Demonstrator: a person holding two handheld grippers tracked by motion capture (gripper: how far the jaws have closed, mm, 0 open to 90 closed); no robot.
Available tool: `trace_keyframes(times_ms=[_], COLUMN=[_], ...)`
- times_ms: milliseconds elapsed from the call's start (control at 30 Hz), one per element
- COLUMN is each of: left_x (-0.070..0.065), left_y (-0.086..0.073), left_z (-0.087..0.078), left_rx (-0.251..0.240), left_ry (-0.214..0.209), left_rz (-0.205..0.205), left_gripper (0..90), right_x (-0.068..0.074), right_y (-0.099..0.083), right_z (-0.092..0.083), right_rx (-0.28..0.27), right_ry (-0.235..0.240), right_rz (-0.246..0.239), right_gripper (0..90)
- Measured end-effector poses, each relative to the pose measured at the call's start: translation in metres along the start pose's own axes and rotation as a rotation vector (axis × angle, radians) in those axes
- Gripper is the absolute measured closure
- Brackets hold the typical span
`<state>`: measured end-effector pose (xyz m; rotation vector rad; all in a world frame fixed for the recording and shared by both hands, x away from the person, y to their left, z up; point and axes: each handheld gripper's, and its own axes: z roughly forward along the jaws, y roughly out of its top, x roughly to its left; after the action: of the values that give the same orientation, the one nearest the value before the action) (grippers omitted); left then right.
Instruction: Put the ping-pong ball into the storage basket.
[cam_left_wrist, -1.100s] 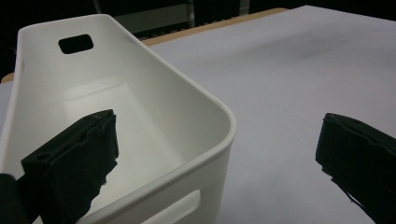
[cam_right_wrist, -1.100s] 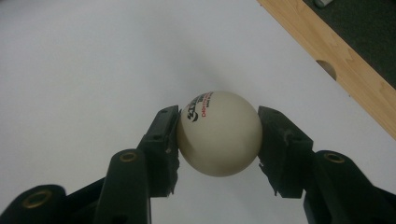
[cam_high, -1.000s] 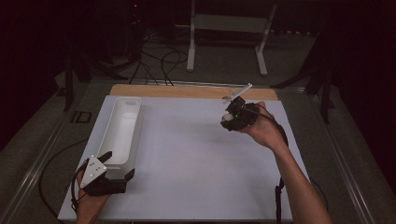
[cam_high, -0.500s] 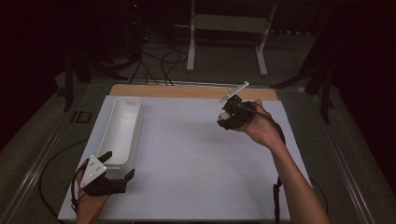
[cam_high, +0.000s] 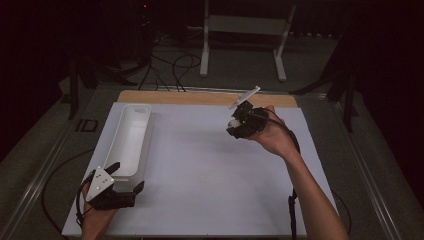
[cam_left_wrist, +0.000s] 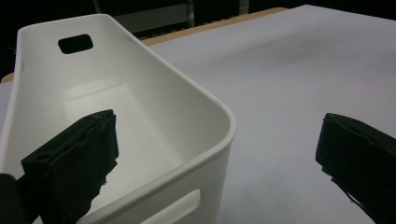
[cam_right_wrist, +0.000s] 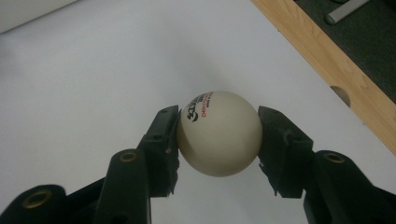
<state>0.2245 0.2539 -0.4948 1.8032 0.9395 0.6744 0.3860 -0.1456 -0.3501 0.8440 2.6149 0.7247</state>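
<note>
Clearly a white ball (cam_right_wrist: 218, 133) sits clamped between the two jaws of the right gripper (cam_right_wrist: 218, 140), one pad pressed to each side of it. It bears a dark logo and a line of red lettering, both too small and slanted to read. In the high view the right gripper (cam_high: 245, 121) is held up off the sheet toward the far right part of the table, in the right hand (cam_high: 272, 136), with a pale strip sticking up from its top.

Across the table, a long white bin (cam_high: 129, 141) lies along the left side, with a handle slot in each end wall. The left gripper (cam_high: 116, 192) rests at the bin's near end with its jaws spread wide: in the left gripper view one jaw lies inside the bin (cam_left_wrist: 140, 116), the other outside over bare sheet, straddling the near corner wall.

Between bin and ball the white sheet (cam_high: 200, 175) is bare and open. A wooden table edge (cam_high: 200, 97) shows beyond the sheet. Behind it are a dark floor, cables and a white stand (cam_high: 245, 30).
</note>
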Motion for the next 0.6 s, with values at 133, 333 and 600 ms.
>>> trace_keyframes(times_ms=[133, 333, 600], left_x=[0.0, 0.0001, 0.0001], left_y=[0.0, 0.0, -0.0001], left_z=[0.0, -0.0001, -0.0001], left_rx=[0.0, 0.0, 0.0], left_ry=[0.0, -0.001, -0.001], left_rz=[0.0, -0.001, 0.0], left_gripper=[0.0, 0.0, 0.0], right_x=[0.0018, 0.0049, 0.0079], right_y=[0.0022, 0.006, 0.0104], right_z=[0.0016, 0.0034, 0.0039], right_rx=[-0.003, -0.009, -0.02], right_ry=[0.005, 0.013, 0.021], right_rz=[-0.006, -0.011, -0.018], right_gripper=[50.6, 50.6, 50.6])
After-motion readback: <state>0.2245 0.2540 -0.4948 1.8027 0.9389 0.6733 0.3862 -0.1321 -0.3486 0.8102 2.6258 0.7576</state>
